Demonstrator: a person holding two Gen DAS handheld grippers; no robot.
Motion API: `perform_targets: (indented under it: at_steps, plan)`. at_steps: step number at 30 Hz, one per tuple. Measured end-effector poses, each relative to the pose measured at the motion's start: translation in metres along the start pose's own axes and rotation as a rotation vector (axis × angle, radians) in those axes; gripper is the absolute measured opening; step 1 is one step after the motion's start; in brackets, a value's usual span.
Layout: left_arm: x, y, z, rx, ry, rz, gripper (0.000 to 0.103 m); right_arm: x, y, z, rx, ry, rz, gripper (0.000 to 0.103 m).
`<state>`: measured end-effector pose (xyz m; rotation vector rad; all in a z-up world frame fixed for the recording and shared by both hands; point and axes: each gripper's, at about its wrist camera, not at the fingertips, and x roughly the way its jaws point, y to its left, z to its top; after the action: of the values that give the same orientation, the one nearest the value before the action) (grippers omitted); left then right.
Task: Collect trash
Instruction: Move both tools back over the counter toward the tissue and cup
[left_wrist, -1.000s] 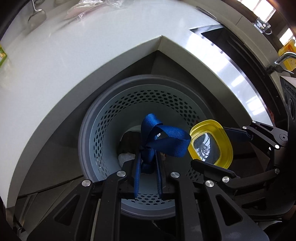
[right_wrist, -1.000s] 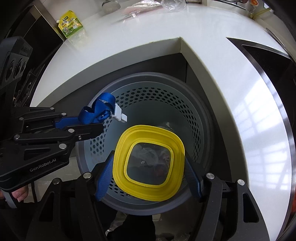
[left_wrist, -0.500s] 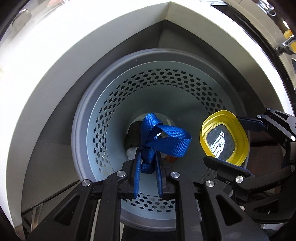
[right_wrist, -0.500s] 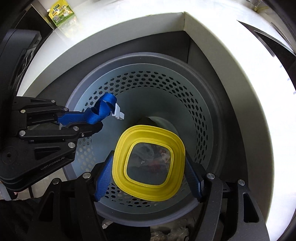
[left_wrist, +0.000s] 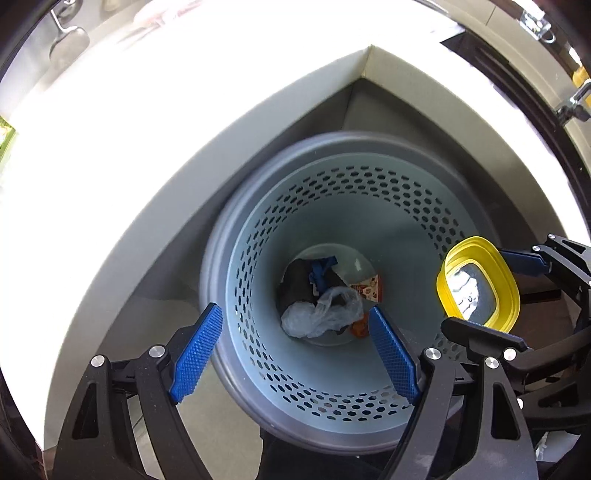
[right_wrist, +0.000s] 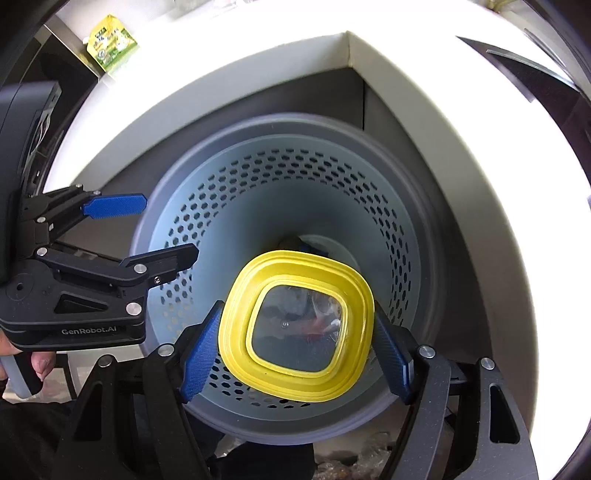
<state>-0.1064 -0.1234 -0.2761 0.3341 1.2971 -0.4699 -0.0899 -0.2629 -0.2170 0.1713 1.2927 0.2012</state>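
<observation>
A grey perforated bin (left_wrist: 258, 280) (right_wrist: 413, 236) stands below the white counter corner. My left gripper (left_wrist: 295, 347) is open and empty above the bin's near rim; it also shows in the right wrist view (right_wrist: 147, 229). The blue strap (left_wrist: 321, 271) lies at the bin's bottom beside a crumpled clear plastic bag (left_wrist: 321, 314) and a red wrapper (left_wrist: 369, 291). My right gripper (right_wrist: 295, 347) is shut on a yellow-rimmed clear lid (right_wrist: 295, 325) and holds it over the bin mouth; the lid also shows in the left wrist view (left_wrist: 476, 284).
The white counter (left_wrist: 110, 166) (right_wrist: 498, 184) wraps around the bin on the left, back and right. A green snack packet (right_wrist: 110, 44) lies on the counter at far left. A metal scoop (left_wrist: 70, 37) rests on the counter at the back.
My left gripper has opened and the blue strap has dropped to the bottom of the bin. The right gripper still holds the yellow lid over the bin.
</observation>
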Motion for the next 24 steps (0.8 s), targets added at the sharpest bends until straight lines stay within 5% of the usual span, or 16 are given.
perform_targets:
  at_steps: [15,24]
  plan:
    - [-0.071,0.045,0.031,-0.088,-0.150,-0.041,0.079,-0.028,0.010,0.025,0.033,-0.078,-0.008,0.080]
    - [-0.096,0.084,0.079,-0.138,-0.243,-0.042,0.079,-0.067,0.012,0.094,0.057,-0.227,-0.015,0.080]
